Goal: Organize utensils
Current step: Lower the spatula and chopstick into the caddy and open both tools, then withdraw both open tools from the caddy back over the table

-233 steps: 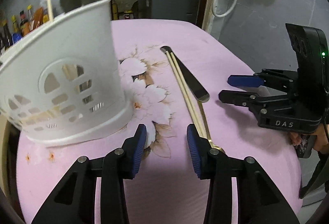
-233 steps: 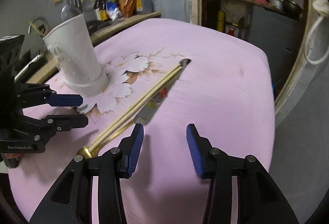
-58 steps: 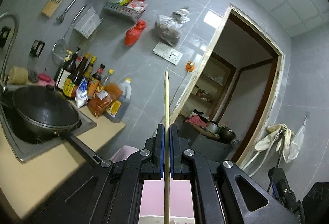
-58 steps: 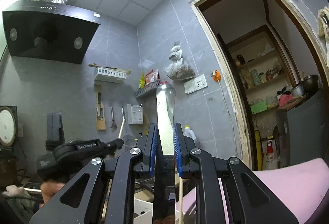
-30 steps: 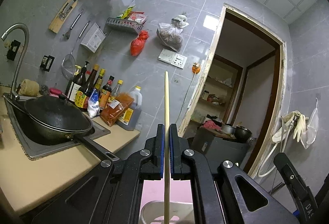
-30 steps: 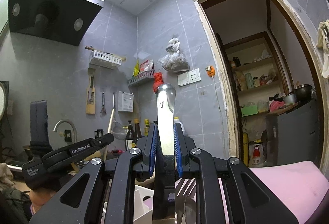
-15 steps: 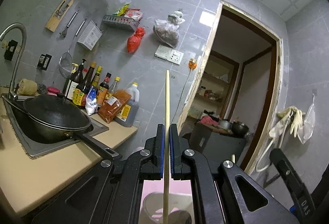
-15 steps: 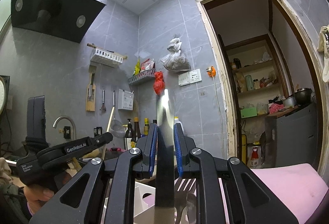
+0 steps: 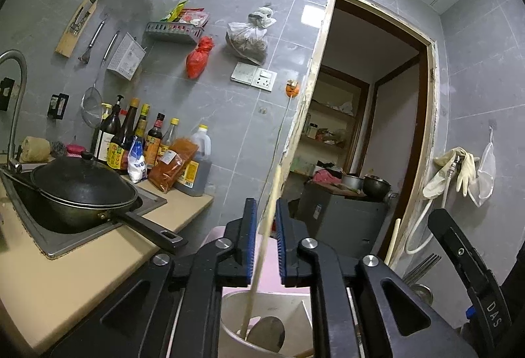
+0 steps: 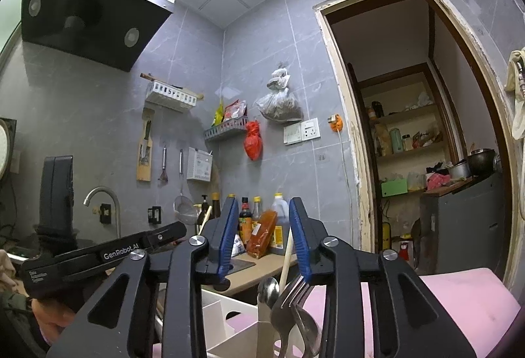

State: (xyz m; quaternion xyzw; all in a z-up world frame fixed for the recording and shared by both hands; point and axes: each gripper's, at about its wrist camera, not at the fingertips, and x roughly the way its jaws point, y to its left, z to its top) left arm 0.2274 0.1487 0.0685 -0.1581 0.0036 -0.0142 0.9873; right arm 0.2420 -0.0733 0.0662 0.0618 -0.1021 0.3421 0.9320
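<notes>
**Chopstick and knife standing in the holder**

Chopstick (image 9: 262, 254) leans between the parted fingers of the left gripper (image 9: 265, 244), its low end inside the white holder (image 9: 229, 308). The right gripper (image 10: 265, 241) has its fingers wide apart above the knife (image 10: 266, 292), fork (image 10: 290, 290) and holder.

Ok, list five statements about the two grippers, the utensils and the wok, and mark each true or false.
1. The left gripper has its jaws apart, with the chopstick leaning between them. True.
2. The chopstick's lower end sits in the white holder. True.
3. The right gripper is shut on a knife. False: its jaws stand open with nothing between them.
4. A fork stands below the right gripper. True.
5. The wok sits on the pink table. False: it rests in the steel basin.
</notes>
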